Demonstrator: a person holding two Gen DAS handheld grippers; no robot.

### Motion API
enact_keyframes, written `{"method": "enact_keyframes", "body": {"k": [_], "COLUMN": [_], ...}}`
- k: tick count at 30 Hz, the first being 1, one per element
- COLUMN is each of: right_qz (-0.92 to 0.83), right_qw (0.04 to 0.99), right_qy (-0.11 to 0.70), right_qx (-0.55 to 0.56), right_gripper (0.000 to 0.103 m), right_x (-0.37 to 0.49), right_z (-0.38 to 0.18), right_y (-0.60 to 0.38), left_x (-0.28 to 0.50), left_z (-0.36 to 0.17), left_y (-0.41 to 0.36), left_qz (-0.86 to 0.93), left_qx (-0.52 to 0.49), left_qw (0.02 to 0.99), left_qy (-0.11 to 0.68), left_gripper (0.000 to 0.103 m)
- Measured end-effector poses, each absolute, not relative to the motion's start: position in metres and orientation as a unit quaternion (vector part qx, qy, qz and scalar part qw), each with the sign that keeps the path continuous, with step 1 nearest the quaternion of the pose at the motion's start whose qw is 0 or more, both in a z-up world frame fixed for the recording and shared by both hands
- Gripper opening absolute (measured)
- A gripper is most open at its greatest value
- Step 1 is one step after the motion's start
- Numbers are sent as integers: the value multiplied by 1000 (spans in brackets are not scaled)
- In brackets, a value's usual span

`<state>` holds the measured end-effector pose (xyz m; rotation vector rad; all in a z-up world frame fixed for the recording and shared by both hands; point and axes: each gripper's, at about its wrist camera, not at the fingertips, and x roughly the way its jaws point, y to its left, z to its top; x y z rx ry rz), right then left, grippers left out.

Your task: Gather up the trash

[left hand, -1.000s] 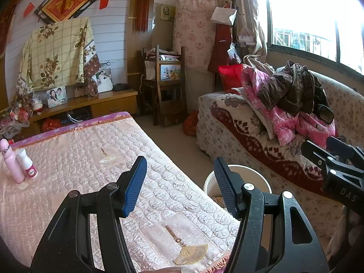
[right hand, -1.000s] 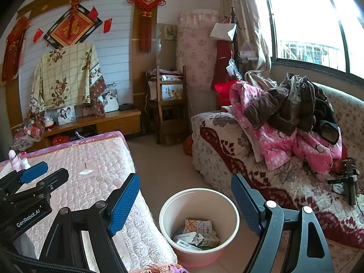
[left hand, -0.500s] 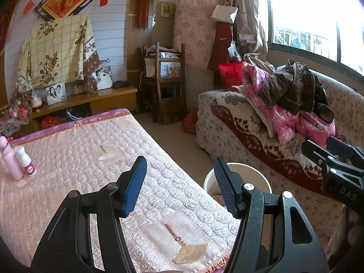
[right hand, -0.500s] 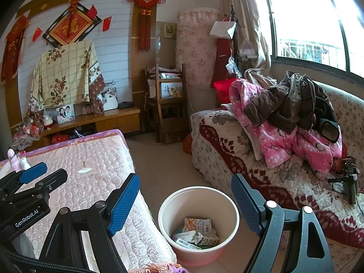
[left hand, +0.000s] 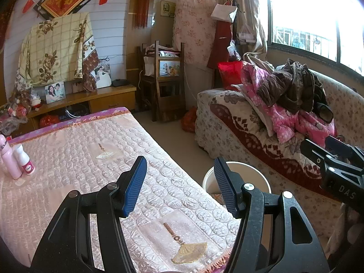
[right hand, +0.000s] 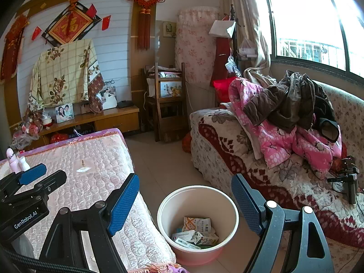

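A white and pink trash bin [right hand: 198,223] stands on the floor between the table and the sofa. It holds several crumpled paper packets [right hand: 195,229]. In the left wrist view only its rim [left hand: 241,170] shows behind my finger. My right gripper [right hand: 185,202] is open and empty, held above the bin. My left gripper [left hand: 179,184] is open and empty above the table's near right edge. Each gripper shows at the side of the other's view.
A pink quilted table cover [left hand: 75,163] carries two small pink and white bottles [left hand: 16,161] at its far left. A patterned sofa [right hand: 268,166] on the right holds a heap of clothes [right hand: 286,113]. A wooden chair [right hand: 168,109] and low cabinet [right hand: 102,120] stand at the back.
Both views have shifted only slightly. Both grippers stay open and empty, and the bin and its contents have not moved.
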<state>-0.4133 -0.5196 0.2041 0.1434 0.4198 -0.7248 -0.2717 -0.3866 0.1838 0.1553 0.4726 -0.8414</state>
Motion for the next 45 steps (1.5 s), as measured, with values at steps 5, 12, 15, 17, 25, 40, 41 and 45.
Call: {"method": "enact_keyframes", "body": {"k": [5,12,15,17,25,40,41,45], "right_qz": [-352,-351,-351,-350,-350,-349,-349,-349], "right_qw": [911,911,911,910,910,910,910,910], "right_qy": [204,206,207,208,210,212,213,212], "right_qx": [70,70,72,73,74,75,74,76], "right_gripper": [81,81,81,81,81,82,82,82], "right_x": [-413,-412,-417,-418,-419,-418,-419,-420], "right_z": [205,204,198,194,192,190,189,189], "right_y": [-520,-520,-525,-526,-527,-528,-528,-528], "left_x": [-271,-271,-270,-270,-267,-268,-267,-266], "left_z": [182,180,178,176,175,174,173,168], "left_y": [-389,-391,-390,-391,-392,-393,-393,-392], "left_qz": [-406,-406,-406,-404,-402,-402,-403,-405], "left_qx": [76,77,77,77,78,78,78,83], "left_qw": [882,881,879,879,880,880,879,878], "left_qy": [229,233,238,240,241,241,242,242], "left_gripper": [60,60,60,60,60,60,60,60]}}
